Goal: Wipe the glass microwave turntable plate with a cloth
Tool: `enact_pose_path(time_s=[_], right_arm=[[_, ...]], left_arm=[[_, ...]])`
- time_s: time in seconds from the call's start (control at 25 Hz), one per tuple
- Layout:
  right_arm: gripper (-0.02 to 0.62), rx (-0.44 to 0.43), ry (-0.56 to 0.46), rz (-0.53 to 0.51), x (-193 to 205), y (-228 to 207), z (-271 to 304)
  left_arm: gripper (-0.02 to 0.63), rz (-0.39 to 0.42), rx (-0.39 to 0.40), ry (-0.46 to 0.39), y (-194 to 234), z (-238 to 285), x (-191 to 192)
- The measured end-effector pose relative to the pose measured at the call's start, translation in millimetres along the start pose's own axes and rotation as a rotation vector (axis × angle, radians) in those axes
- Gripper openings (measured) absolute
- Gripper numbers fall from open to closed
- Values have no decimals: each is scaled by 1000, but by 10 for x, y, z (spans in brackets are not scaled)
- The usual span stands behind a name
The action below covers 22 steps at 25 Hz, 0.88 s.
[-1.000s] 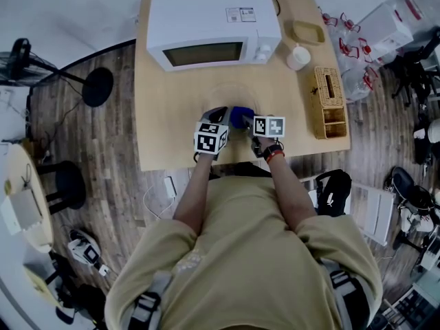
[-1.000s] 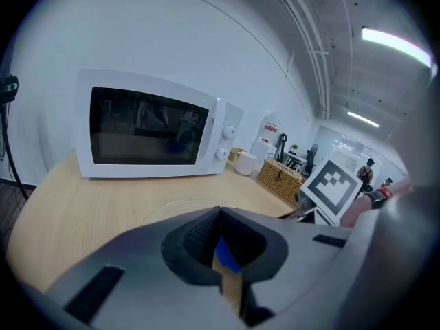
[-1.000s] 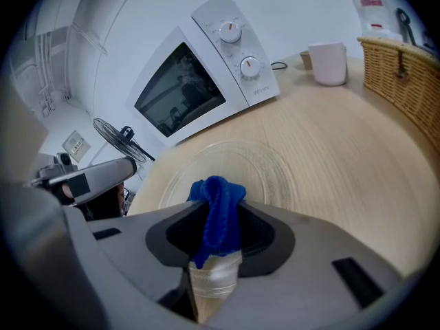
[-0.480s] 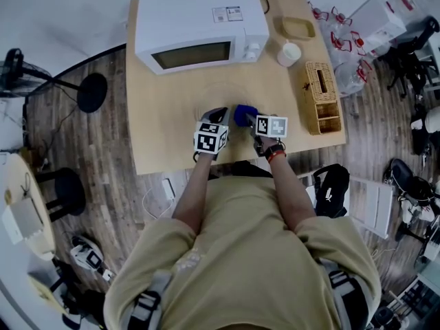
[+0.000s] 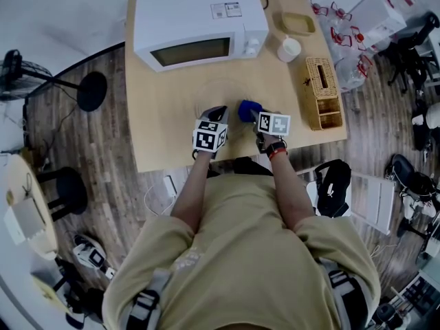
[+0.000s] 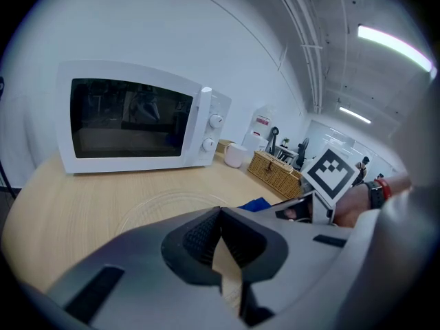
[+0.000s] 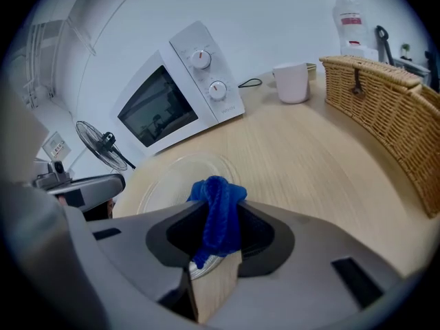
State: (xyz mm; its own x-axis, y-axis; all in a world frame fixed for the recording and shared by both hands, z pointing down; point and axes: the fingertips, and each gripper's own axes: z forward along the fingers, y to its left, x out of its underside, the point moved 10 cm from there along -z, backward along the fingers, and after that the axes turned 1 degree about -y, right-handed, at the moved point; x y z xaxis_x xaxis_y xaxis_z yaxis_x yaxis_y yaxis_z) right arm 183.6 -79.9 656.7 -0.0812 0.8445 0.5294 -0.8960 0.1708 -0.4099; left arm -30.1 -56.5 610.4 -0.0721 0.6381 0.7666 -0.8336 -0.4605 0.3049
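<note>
A blue cloth (image 7: 217, 192) is being pinched in the right claw (image 7: 218, 220), clamped on it at the rim of the glass turntable plate (image 7: 168, 184) lying on the counter (image 7: 309, 157), while the left claw (image 6: 221, 218) is being held alongside with jaws together on nothing, before the microwave (image 7: 172, 95).

even overhead light, soft shadows; fisheye bending and dark corners; near foreground blurred.

Surface: pale rectangular wooden table (image 5: 161, 126)
Back: boxy white microwave oven (image 5: 199, 19), shallow tan tray (image 5: 297, 23), white mug (image 5: 289, 48)
Middle: clear round glass turntable plate (image 7: 172, 181)
Right: woven wicker box (image 5: 322, 91)
</note>
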Motion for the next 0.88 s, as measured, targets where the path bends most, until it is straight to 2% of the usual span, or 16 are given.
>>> enact_pose_path(time_s=[0.16, 0.32, 0.48, 0.68, 0.88], right_arm=[[126, 20, 2, -5, -29, 94, -17], [124, -10, -13, -4, -51, 246, 17], [123, -91, 8, -12, -33, 507, 102], [117, -263, 85, -21, 58, 901, 302], [117, -303, 138, -157, 182, 1279, 447]], left_arm=[[21, -28, -2, 6, 64, -102, 57], [21, -47, -34, -5, 201, -226, 106], [20, -68, -81, -19, 366, -405, 151], [21, -113, -142, -27, 605, -639, 245], [20, -153, -186, -43, 753, -863, 327]])
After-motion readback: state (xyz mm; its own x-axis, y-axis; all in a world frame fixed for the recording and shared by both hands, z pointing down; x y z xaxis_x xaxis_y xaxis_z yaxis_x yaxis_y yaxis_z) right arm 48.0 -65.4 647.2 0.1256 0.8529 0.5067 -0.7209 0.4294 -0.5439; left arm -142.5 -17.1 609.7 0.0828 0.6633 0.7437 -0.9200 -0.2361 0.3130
